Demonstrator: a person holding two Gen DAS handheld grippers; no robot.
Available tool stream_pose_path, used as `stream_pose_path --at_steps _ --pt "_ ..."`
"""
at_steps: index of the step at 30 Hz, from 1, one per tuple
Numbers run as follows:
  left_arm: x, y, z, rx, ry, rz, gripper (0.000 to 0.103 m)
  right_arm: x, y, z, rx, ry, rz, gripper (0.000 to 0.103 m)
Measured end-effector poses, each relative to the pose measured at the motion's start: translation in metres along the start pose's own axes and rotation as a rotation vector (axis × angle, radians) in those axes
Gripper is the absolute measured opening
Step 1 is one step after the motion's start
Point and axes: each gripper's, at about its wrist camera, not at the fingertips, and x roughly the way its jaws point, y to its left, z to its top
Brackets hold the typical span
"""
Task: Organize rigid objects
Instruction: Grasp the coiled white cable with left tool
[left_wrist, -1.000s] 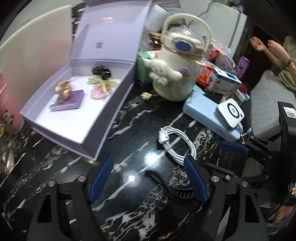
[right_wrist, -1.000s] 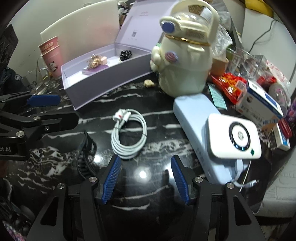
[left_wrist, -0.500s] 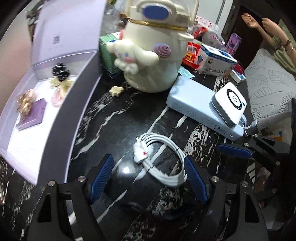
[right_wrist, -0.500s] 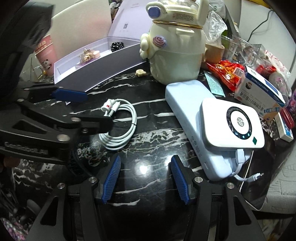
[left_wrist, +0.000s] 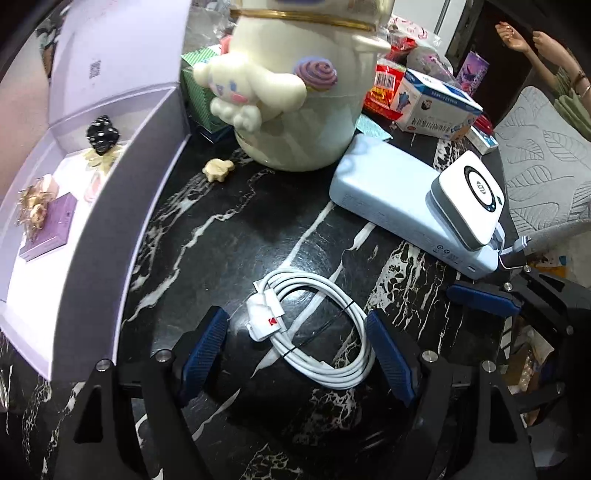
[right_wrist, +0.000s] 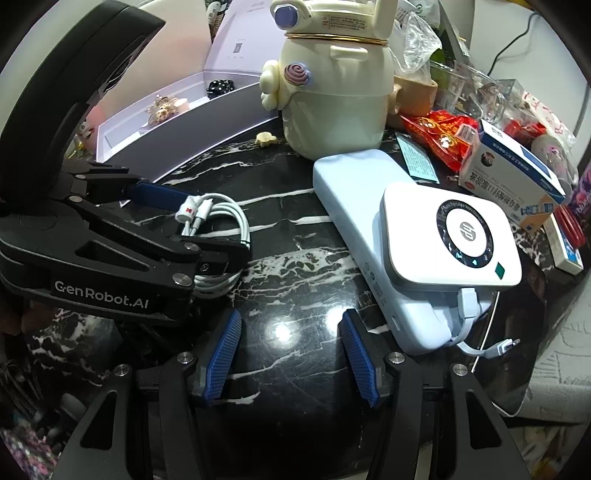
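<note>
Two grippers are hanging over the black marble tabletop (left_wrist: 229, 236), and you are lining your left gripper (left_wrist: 295, 347) up on the coiled white charging cable (left_wrist: 317, 328): its jaws are standing released, one blue pad on each side of the coil, neither visibly pressing on it. In the right wrist view the same cable (right_wrist: 218, 221) is lying between the left gripper's two fingers, well to the left of the pale blue power bank (right_wrist: 373, 229) with the white wireless charger (right_wrist: 450, 236) stacked on top. Your right gripper (right_wrist: 290, 354) is waiting with its jaws apart and empty above bare marble. The step in hand looks like the pickup of the cable. The next move probably calls for settling lower and closing squarely across the coil so the loops are not splaying or slipping out; whether the pads are already touching the table cannot be told. A likely home is the open lilac gift box (left_wrist: 96, 229) at the left, behind which the cream cartoon-dog kettle (left_wrist: 295, 96) is standing.
</note>
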Motion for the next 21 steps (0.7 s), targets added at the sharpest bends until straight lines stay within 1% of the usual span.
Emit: stream_pose_path --at_steps 1,3,9,13,16,19,20,21 --pt "-0.001 0.000 -0.001 0.000 -0.003 -0.001 0.078 0.000 0.000 0.000 -0.001 -0.002 -0.001 0.057" --pt "0.003 0.001 -0.002 -0.002 0.016 -0.009 0.079 -0.001 0.000 0.000 0.000 -0.002 0.000 0.057" --pt "0.006 -0.004 0.002 0.005 0.011 -0.003 0.080 0.000 0.002 -0.003 -0.001 0.000 0.004 0.057" --pt "0.010 -0.011 0.006 0.020 0.014 0.014 0.080 -0.001 0.000 -0.004 0.009 -0.001 -0.002 0.057" --pt "0.012 -0.014 0.007 0.028 0.016 0.028 0.084 -0.001 0.000 -0.005 0.013 0.002 -0.004 0.057" --pt "0.014 -0.021 0.005 0.044 -0.005 0.050 0.084 0.000 0.000 -0.005 0.012 0.003 -0.007 0.057" --pt "0.014 -0.022 0.004 0.048 -0.018 0.048 0.081 0.000 0.000 -0.005 0.012 0.003 -0.005 0.057" --pt "0.012 -0.023 0.002 0.055 -0.033 0.042 0.070 0.000 0.001 -0.005 0.013 0.003 -0.003 0.057"
